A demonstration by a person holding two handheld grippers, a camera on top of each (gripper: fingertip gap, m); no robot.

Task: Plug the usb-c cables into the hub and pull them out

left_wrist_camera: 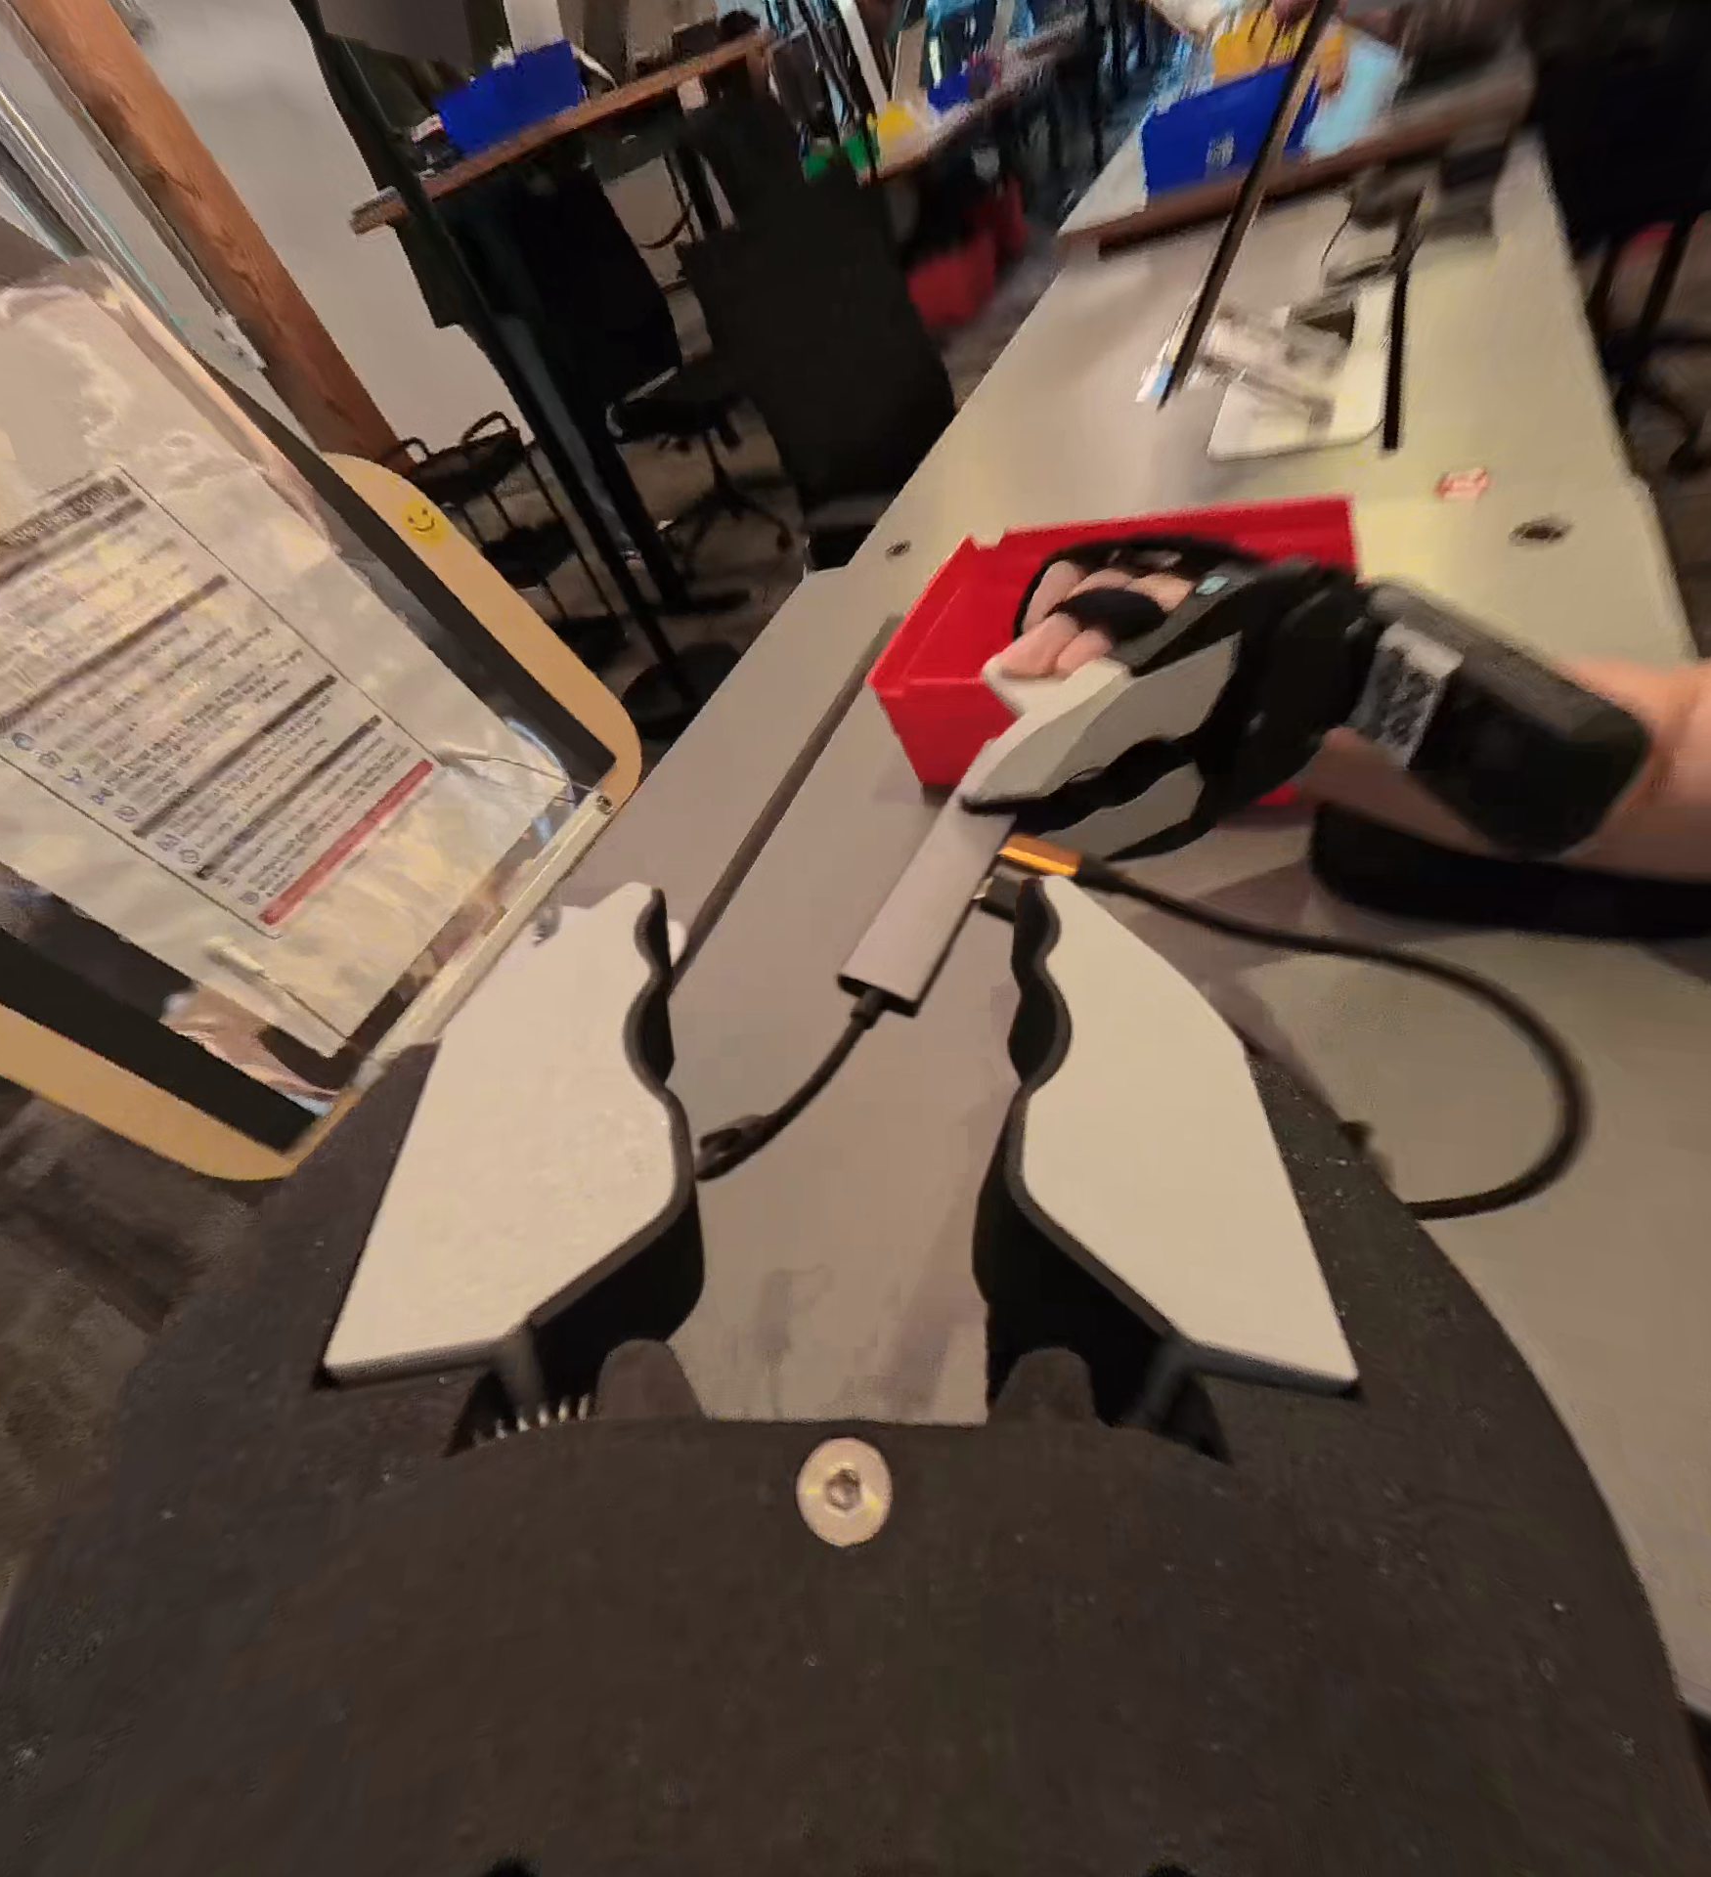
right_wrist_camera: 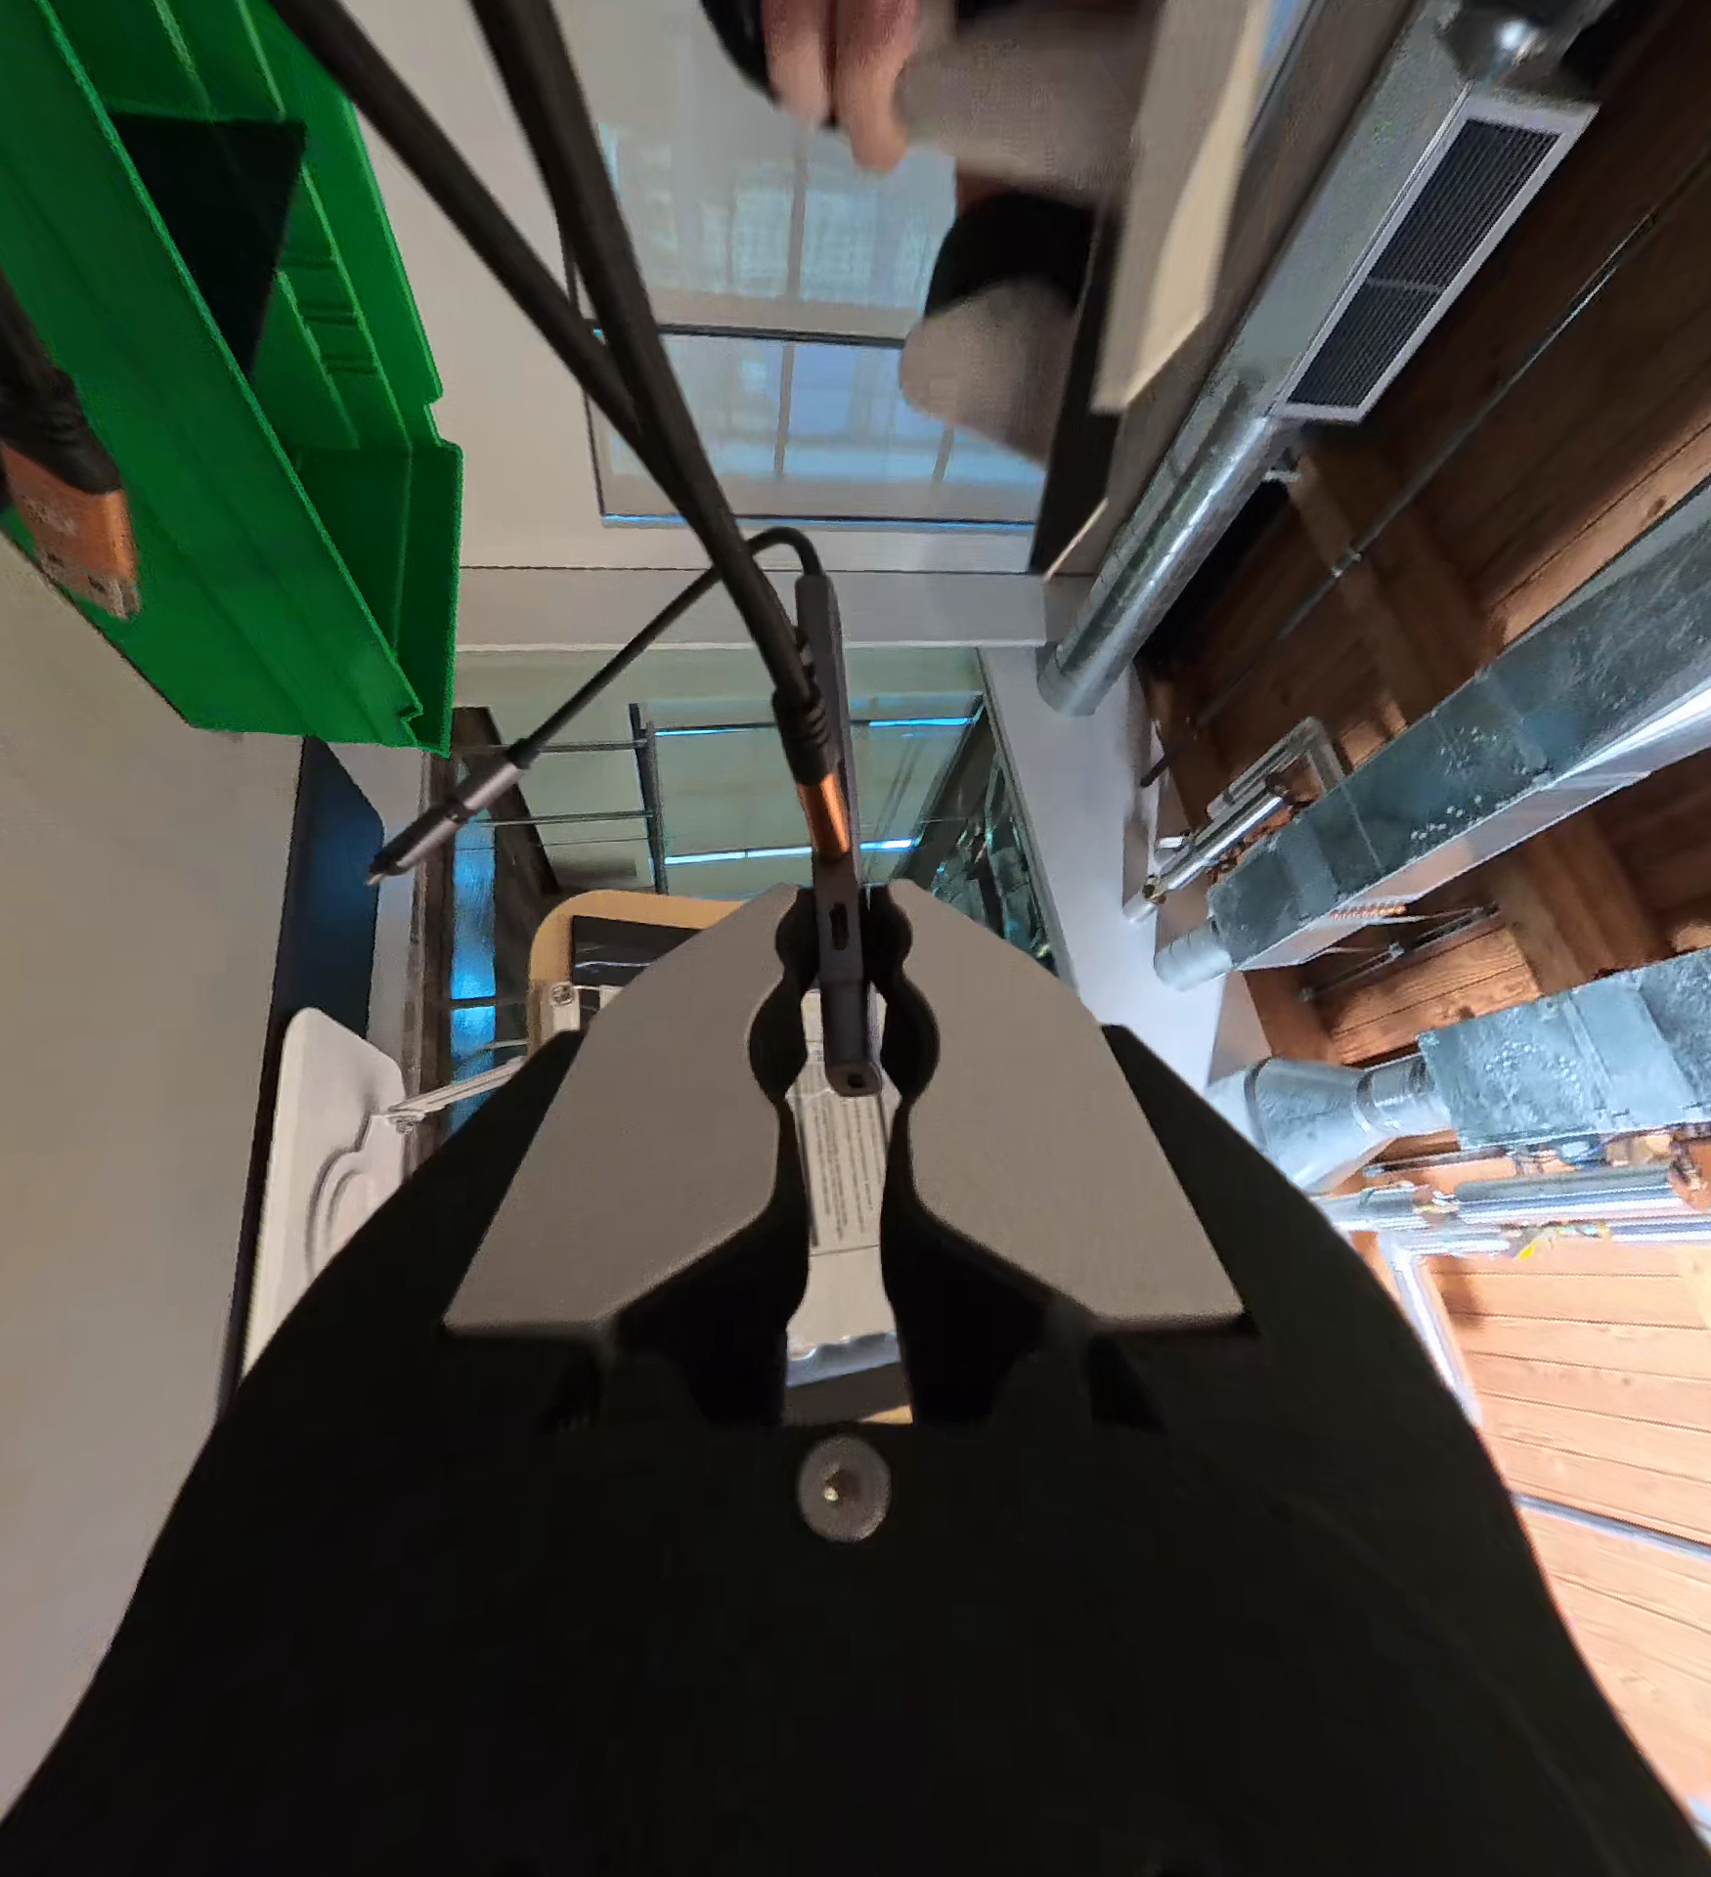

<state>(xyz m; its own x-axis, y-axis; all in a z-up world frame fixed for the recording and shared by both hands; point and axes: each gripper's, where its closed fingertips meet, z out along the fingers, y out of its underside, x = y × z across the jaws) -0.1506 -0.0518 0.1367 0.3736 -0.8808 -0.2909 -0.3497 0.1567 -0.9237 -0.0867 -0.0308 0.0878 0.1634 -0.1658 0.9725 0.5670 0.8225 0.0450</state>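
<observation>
Right wrist view: right gripper (right_wrist_camera: 836, 975) clamped on hub (right_wrist_camera: 839, 1000), copper-collared cable (right_wrist_camera: 821, 813) seated. Left gripper (left_wrist_camera: 846, 934) wide open, empty (unplugging likely next); needs firm plug grip.

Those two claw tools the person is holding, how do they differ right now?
The right gripper is shut on the grey hub, lifting it; the left gripper is open and holds nothing. The right gripper has the hub wedged between its fingers; the left gripper's fingers only flank the hub. Both have the same grey fingers on black bodies.
</observation>
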